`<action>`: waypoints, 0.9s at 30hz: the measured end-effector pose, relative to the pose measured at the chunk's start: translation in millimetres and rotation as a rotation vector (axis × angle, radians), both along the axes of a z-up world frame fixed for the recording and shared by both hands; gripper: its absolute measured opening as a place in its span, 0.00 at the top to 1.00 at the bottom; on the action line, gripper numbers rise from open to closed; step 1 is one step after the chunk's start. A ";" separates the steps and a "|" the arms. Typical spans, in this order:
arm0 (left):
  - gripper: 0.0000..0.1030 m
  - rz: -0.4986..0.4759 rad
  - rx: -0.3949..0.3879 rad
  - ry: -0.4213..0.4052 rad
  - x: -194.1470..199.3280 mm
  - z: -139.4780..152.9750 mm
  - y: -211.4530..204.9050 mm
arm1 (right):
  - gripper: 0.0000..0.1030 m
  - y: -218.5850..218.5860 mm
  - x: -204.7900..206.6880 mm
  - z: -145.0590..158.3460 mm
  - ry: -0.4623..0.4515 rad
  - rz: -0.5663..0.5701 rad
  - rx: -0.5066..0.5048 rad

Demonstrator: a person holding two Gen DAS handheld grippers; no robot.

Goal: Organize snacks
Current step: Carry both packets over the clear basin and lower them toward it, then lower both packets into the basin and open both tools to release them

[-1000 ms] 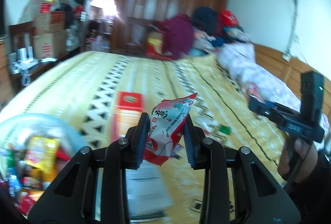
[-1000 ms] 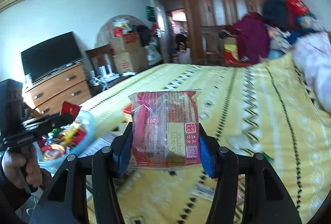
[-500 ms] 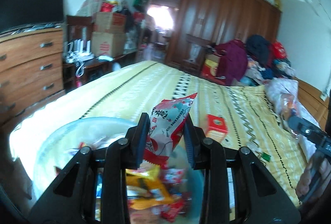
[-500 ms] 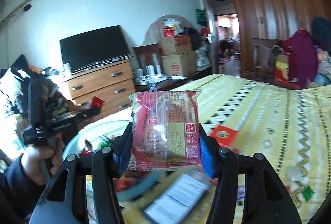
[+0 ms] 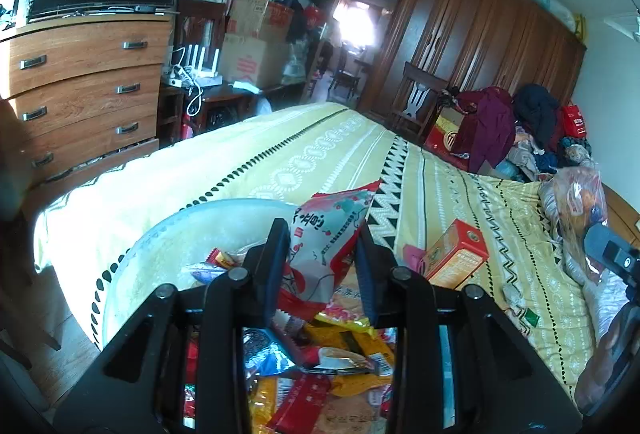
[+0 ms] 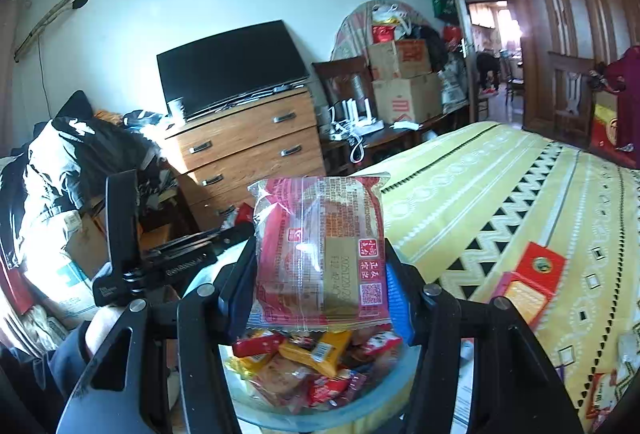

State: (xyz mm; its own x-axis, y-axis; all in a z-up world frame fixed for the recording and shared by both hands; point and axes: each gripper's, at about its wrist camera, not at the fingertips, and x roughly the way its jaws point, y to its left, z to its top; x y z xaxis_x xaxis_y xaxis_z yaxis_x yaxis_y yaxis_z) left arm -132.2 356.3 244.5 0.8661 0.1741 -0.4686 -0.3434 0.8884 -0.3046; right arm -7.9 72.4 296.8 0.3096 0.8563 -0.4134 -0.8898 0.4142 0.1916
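Observation:
My left gripper (image 5: 320,266) is shut on a red and white snack packet (image 5: 326,238), held above a clear plastic bowl (image 5: 160,250) full of mixed snack packets (image 5: 320,366). In the right wrist view my right gripper (image 6: 318,274) is shut on a clear-wrapped red pastry pack (image 6: 320,254), which hangs over the same bowl (image 6: 384,398) of snacks (image 6: 304,366). The left gripper's body (image 6: 168,258) and a hand show at that view's left. The right gripper (image 5: 612,258) with its pastry pack (image 5: 576,209) appears at the far right of the left wrist view.
The bowl sits near the corner of a bed with a yellow patterned cover (image 5: 320,157). A red and orange box (image 5: 456,260) lies on the bed beside the bowl, seen also as the box (image 6: 532,282). A wooden dresser (image 6: 248,141) with a TV stands beyond the bed's edge.
Both grippers swung left across the bed with their packets, from over the cover and the red box to above the snack bowl. Neither grip changed.

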 end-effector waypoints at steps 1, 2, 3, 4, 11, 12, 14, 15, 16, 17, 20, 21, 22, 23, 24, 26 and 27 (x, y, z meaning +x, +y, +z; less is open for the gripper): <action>0.68 0.000 0.000 0.006 0.1 -2.0 2.1 | 0.42 1.4 -1.3 -2.2 0.006 0.005 -0.002; 0.68 -0.001 0.001 0.010 -0.5 -3.5 2.7 | 0.42 7.0 -0.1 -4.9 0.018 0.012 -0.010; 0.68 -0.001 -0.002 0.015 -0.1 -4.8 4.2 | 0.42 9.9 -0.4 -6.5 0.025 0.013 -0.018; 0.68 -0.001 -0.004 0.018 0.1 -5.6 5.1 | 0.42 14.4 1.3 -8.7 0.033 0.014 -0.028; 0.68 0.005 -0.011 0.062 1.9 -13.7 15.0 | 0.42 34.0 8.8 -24.1 0.102 0.028 -0.067; 0.68 0.007 -0.012 0.069 3.5 -15.0 16.3 | 0.42 36.3 9.0 -25.7 0.106 0.030 -0.072; 0.68 0.011 -0.014 0.083 4.9 -17.1 16.4 | 0.42 40.9 7.8 -27.9 0.109 0.037 -0.082; 0.68 0.014 -0.016 0.093 5.8 -18.7 18.2 | 0.42 42.6 7.3 -29.1 0.110 0.040 -0.085; 0.68 0.016 -0.017 0.100 6.3 -19.7 18.6 | 0.42 44.3 7.0 -30.0 0.111 0.043 -0.089; 0.68 0.017 -0.019 0.107 6.8 -20.9 19.0 | 0.42 45.6 6.7 -30.9 0.110 0.046 -0.093; 0.68 0.018 -0.020 0.119 7.8 -23.9 20.8 | 0.42 49.2 6.1 -33.8 0.114 0.051 -0.102; 0.68 0.018 -0.020 0.120 7.9 -24.9 21.2 | 0.42 50.0 5.9 -34.4 0.113 0.052 -0.105; 0.68 0.018 -0.020 0.123 7.8 -24.9 21.3 | 0.42 50.5 5.9 -34.9 0.113 0.053 -0.107; 0.68 0.018 -0.020 0.124 8.8 -25.0 20.9 | 0.42 50.9 6.3 -35.1 0.115 0.053 -0.108; 0.68 0.018 -0.018 0.124 8.5 -24.5 21.0 | 0.42 51.2 6.3 -35.3 0.116 0.054 -0.109; 0.68 0.017 -0.019 0.124 8.6 -24.7 21.0 | 0.42 51.2 6.3 -35.5 0.116 0.054 -0.109; 0.68 0.017 -0.019 0.124 8.4 -24.6 20.8 | 0.42 51.3 6.2 -36.0 0.116 0.055 -0.109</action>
State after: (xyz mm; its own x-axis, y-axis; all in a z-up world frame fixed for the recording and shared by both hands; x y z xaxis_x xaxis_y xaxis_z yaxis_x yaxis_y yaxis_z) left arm -123.7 377.1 219.8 0.7982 0.1788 -0.5752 -0.3948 0.8765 -0.2754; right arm -1.8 123.6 260.8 0.2087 0.8186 -0.5352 -0.8863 0.3897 0.2504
